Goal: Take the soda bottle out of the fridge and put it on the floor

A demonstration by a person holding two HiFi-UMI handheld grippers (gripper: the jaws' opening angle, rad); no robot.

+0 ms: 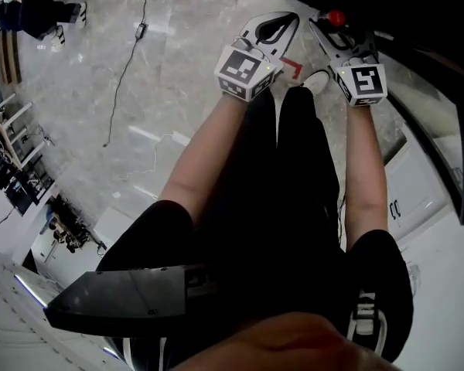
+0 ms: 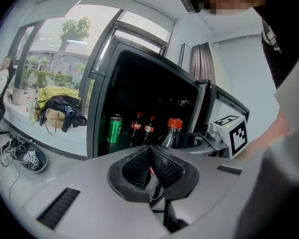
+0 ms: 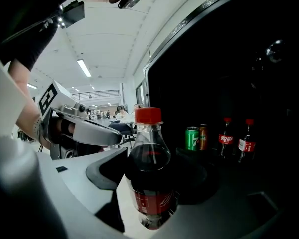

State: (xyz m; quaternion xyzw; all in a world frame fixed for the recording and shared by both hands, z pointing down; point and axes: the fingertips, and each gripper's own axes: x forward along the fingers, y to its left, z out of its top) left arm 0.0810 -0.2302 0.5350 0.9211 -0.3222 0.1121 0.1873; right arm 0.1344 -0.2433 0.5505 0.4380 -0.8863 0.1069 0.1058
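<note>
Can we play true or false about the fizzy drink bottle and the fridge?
1. The right gripper holds a soda bottle with a red cap. True.
2. The left gripper grips a green can. False: its jaws are together on nothing. The green can stands inside the fridge.
3. The soda bottle stands on the floor. False: it is up off the floor, between the right gripper's jaws.
4. Two small cola bottles stand inside the fridge. True.
</note>
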